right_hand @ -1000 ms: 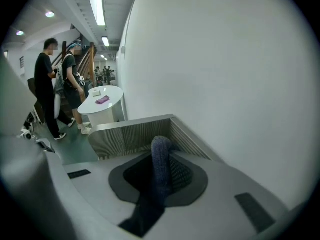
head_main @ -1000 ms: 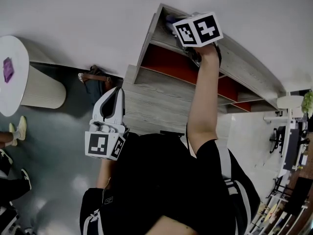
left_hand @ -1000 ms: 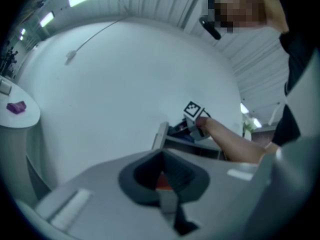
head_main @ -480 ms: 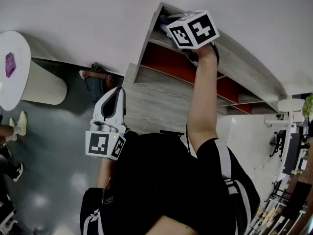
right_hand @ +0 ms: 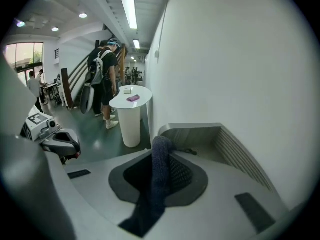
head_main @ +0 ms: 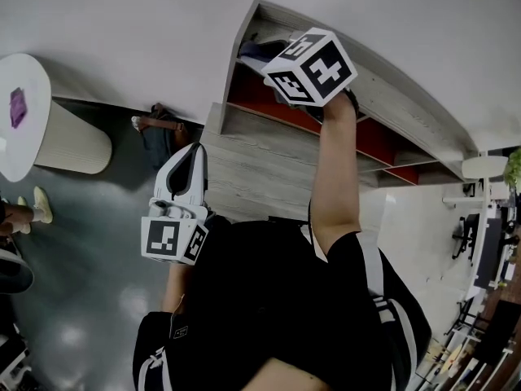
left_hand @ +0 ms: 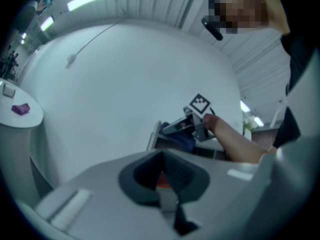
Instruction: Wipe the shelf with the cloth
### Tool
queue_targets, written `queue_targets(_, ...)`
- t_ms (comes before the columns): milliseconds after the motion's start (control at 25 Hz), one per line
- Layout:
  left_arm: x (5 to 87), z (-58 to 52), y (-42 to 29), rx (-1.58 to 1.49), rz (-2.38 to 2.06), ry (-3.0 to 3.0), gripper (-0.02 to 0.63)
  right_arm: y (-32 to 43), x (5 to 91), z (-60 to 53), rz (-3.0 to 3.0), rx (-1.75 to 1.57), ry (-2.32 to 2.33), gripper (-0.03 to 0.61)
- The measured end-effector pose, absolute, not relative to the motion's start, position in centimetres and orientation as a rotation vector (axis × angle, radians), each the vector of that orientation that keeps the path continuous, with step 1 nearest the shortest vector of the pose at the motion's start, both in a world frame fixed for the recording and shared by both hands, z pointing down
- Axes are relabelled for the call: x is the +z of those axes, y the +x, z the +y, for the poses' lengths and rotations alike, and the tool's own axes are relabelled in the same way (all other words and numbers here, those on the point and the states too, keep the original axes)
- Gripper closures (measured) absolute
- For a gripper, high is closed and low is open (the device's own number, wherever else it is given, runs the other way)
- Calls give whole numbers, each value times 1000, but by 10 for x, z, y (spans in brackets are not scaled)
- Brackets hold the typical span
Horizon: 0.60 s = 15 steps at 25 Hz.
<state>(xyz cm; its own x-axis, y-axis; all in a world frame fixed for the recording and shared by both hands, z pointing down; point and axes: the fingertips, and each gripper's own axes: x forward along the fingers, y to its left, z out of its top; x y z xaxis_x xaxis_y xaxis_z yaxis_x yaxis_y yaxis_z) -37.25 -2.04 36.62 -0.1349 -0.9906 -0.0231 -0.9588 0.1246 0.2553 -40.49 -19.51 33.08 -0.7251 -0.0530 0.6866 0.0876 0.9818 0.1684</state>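
Observation:
A grey wooden shelf unit [head_main: 391, 104] with red back panels stands against the white wall. My right gripper [head_main: 281, 55] reaches into the top shelf near its left end, shut on a dark blue cloth [head_main: 257, 50]. In the right gripper view the cloth [right_hand: 158, 179] hangs clamped between the jaws, close to the shelf's end wall [right_hand: 192, 133]. My left gripper [head_main: 192, 155] is held low in front of the unit, shut and holding nothing. From the left gripper view I see the right gripper [left_hand: 192, 125] and the cloth [left_hand: 181, 140] on the shelf.
A wide grey lower ledge [head_main: 260, 169] juts out under the shelves. A brown bag [head_main: 159, 129] lies on the floor by the wall. A round white pedestal table [head_main: 32, 137] with a purple object [head_main: 14, 111] stands left. People [right_hand: 106, 79] stand beyond it.
My right gripper has slid the cloth leftward along the top shelf, toward its left end. The left gripper has stayed where it was.

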Motion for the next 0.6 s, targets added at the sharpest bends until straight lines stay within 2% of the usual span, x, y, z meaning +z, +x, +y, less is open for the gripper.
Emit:
queue_targets(360, 367, -26, -358, -281, -2212, 1981, 609, -371, 351, -139, -2436, -227, -164, 531)
queue_targets(600, 369, -42, -341, -257, -2162, 2031, 609, -349, 342, -140, -2640, -172, -58, 531)
